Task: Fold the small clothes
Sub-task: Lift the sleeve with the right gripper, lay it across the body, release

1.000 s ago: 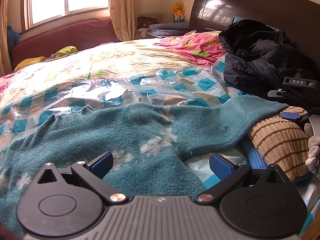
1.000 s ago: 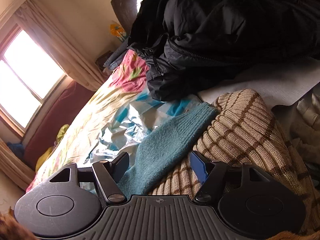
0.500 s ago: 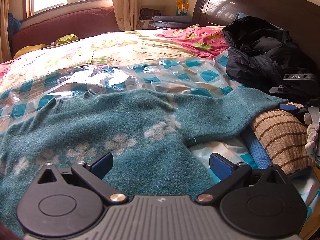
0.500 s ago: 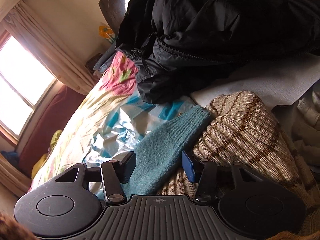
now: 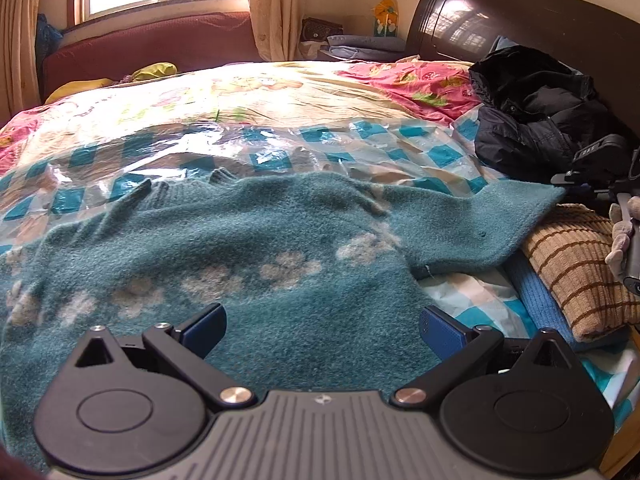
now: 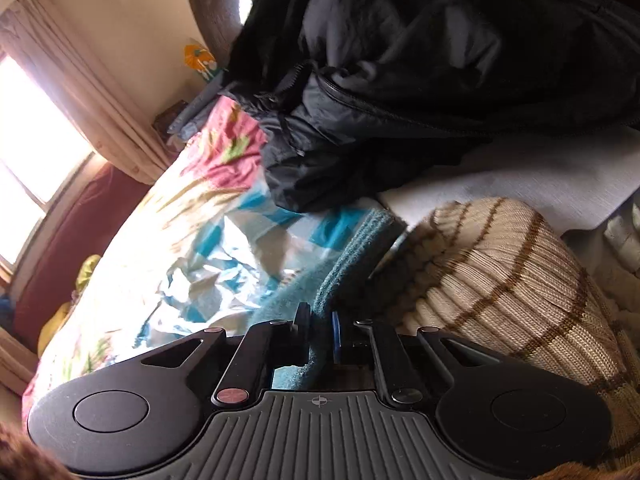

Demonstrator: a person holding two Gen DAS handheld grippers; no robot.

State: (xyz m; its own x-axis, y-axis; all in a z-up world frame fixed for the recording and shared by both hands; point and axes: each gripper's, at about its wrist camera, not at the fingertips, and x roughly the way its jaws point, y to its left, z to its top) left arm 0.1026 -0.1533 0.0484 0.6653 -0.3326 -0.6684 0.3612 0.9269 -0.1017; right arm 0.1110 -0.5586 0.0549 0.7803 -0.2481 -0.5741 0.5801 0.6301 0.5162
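A small teal sweater (image 5: 256,248) with pale flower patches lies spread on a checked plastic sheet (image 5: 280,152) on the bed. Its right sleeve (image 5: 480,220) reaches toward a beige brown-striped knit (image 5: 576,264). My left gripper (image 5: 320,328) is open and empty, low over the sweater's lower body. My right gripper (image 6: 320,332) is shut on the teal sleeve (image 6: 352,256) near its cuff, beside the striped knit (image 6: 520,280). The right gripper (image 5: 624,216) also shows at the far right edge of the left wrist view.
A black puffer jacket (image 5: 536,116) is heaped at the right by the dark headboard (image 5: 520,20); it also fills the top of the right wrist view (image 6: 420,80). A blue knit (image 5: 532,300) lies under the striped one. A red sofa (image 5: 152,44) stands under the window.
My right gripper has closed from wide open onto the teal sleeve. My left gripper has drifted a little across the sweater, staying open.
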